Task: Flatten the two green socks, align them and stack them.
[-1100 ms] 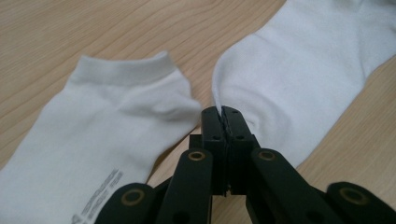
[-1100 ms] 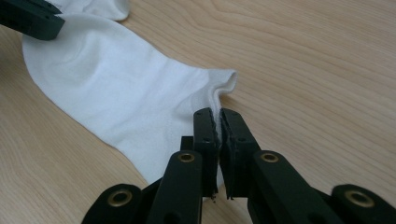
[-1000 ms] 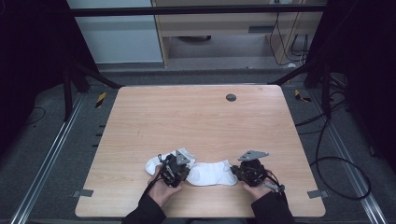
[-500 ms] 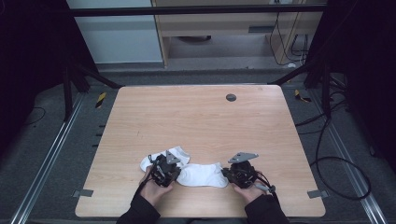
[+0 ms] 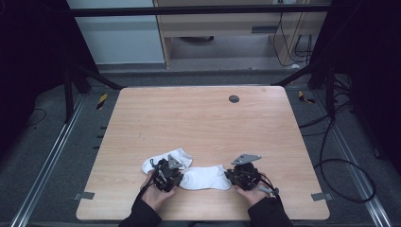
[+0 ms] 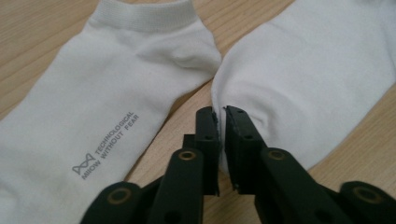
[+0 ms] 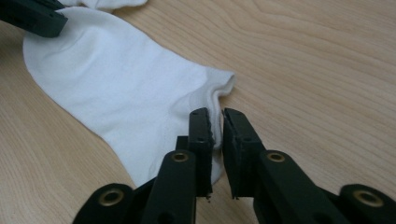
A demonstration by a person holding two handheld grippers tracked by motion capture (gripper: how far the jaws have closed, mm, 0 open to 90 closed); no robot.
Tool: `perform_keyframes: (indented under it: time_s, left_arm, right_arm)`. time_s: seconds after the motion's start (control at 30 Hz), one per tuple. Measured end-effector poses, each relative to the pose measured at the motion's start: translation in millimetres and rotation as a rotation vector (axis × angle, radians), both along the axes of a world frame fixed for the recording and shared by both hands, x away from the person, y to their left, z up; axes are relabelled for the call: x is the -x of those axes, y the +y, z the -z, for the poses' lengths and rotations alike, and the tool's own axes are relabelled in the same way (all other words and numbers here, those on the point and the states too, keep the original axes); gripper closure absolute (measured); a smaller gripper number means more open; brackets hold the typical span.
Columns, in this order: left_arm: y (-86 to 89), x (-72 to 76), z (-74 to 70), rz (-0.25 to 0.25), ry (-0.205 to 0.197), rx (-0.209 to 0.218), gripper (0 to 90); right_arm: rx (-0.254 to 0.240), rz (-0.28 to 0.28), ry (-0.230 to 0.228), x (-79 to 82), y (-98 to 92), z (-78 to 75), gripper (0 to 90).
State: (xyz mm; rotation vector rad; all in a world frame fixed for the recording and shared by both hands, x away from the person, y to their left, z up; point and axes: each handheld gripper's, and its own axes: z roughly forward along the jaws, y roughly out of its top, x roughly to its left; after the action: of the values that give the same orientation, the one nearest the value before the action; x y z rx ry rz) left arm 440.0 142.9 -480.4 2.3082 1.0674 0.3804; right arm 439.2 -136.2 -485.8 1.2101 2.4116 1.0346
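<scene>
A white sock (image 5: pixel 204 177) lies flat near the front edge of the wooden table (image 5: pixel 213 123), between the left gripper (image 5: pixel 169 174) and right gripper (image 5: pixel 239 174). Both pairs of jaws have just been parting; each shows a narrow gap over the sock's edge. A second sock (image 6: pixel 93 107) lies beside it. Grey floor, cables and dark frame surround the table.

Two hands come in at the near edge, each holding a black gripper low and close to the tabletop. The left gripper (image 5: pixel 165 174) points toward the right one, and the right gripper (image 5: pixel 242 174) points back at it. Both pairs of jaws have just been opening a little, leaving a thin gap.
</scene>
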Motion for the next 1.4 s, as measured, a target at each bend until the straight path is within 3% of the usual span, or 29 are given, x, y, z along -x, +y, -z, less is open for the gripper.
perform_keyframes:
  time_s: [0.13, 0.23, 0.4, 0.73, 0.87, 1.07, 1.4]
  left_arm:
    - [5.0, 2.6, -9.0, -0.001, -0.043, 0.016, 66.6]
    - [13.4, 3.6, -18.1, -0.007, -0.077, 0.026, 62.4]
    - [36.0, -0.3, -30.5, -0.060, -0.123, 0.042, 54.7]
    - [83.8, -12.2, -29.6, -0.195, -0.115, 0.027, 51.7]
    - [94.8, -18.1, -24.3, -0.235, -0.097, 0.020, 51.7]
    - [102.3, -24.5, -15.8, -0.270, -0.078, 0.003, 52.3]
    - [111.3, -30.6, -8.0, -0.308, -0.054, -0.036, 57.9]
  right_arm:
    - [-0.028, 0.024, -0.040, -0.1, -4.7, -8.8, 69.8]
    - [-0.056, 0.037, -0.070, -1.8, -6.8, -17.2, 65.6]
    - [-0.084, 0.042, -0.106, -11.4, -2.7, -30.8, 61.5]
    - [-0.095, 0.012, -0.127, -33.9, 37.1, -46.6, 59.5]
    - [-0.081, 0.000, -0.104, -44.2, 57.2, -47.8, 60.9]
    - [-0.077, -0.001, -0.072, -59.0, 83.6, -40.8, 62.8]
    - [-0.017, -0.020, -0.026, -73.4, 119.7, -20.2, 65.3]
